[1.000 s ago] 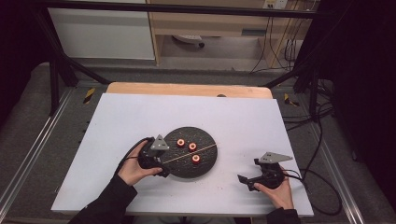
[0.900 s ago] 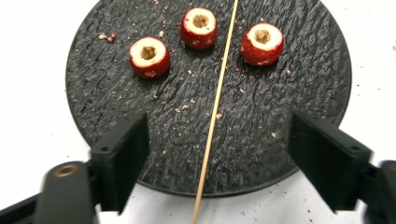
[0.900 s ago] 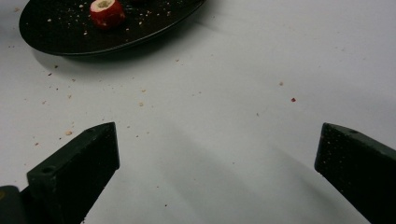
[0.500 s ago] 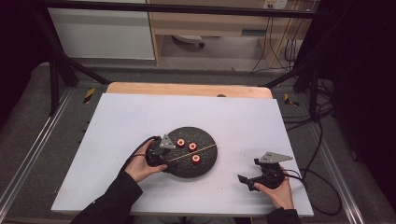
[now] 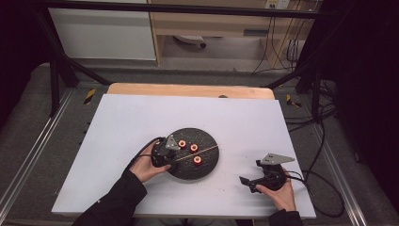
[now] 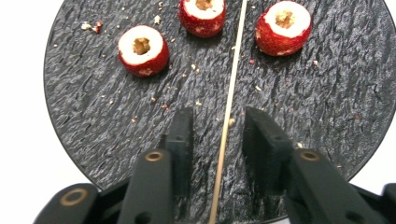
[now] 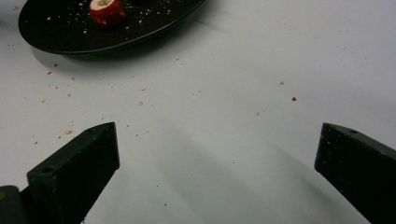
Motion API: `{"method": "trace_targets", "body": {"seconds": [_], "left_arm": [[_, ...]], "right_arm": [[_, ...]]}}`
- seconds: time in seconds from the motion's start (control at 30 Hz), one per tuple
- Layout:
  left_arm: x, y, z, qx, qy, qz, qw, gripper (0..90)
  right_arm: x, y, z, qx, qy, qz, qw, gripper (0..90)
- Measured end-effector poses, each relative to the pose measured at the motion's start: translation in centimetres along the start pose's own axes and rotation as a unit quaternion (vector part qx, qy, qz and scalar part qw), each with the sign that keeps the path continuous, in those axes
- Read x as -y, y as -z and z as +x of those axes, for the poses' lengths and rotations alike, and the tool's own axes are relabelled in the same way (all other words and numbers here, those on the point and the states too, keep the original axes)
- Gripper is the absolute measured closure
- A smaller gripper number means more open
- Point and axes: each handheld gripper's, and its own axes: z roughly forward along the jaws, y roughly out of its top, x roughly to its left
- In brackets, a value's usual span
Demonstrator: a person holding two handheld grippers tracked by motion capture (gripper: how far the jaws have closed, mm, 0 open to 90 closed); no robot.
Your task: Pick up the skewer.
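1. Three cored red fruit pieces (image 6: 143, 50) lie on the dark round slate plate (image 5: 210, 141) beside a thin wooden skewer (image 6: 227, 116).
2. My left gripper (image 6: 218, 137) hovers over the plate, fingers (image 6: 182, 140) partly open astride the skewer, not pinching it.
3. My right gripper (image 5: 251, 181) rests on the white bench (image 5: 235, 117), well apart from the plate, fingers (image 7: 81, 163) spread wide and holding nothing.
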Motion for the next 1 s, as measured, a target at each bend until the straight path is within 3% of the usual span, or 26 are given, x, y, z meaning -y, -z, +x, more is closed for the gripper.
{"method": "trace_targets", "body": {"seconds": [0.47,1.0], "left_arm": [[-1.1,-0.6,-0.5,0.010,-0.012,0.029,0.9995,83.8],[-1.3,-0.5,-0.8,0.010,-0.025,0.039,0.9989,88.3]], "right_arm": [[0.0,0.0,0.0,-0.001,-0.001,0.000,1.0000,0.7],[0.0,0.0,0.0,-0.001,-0.001,0.001,1.0000,0.6]]}}
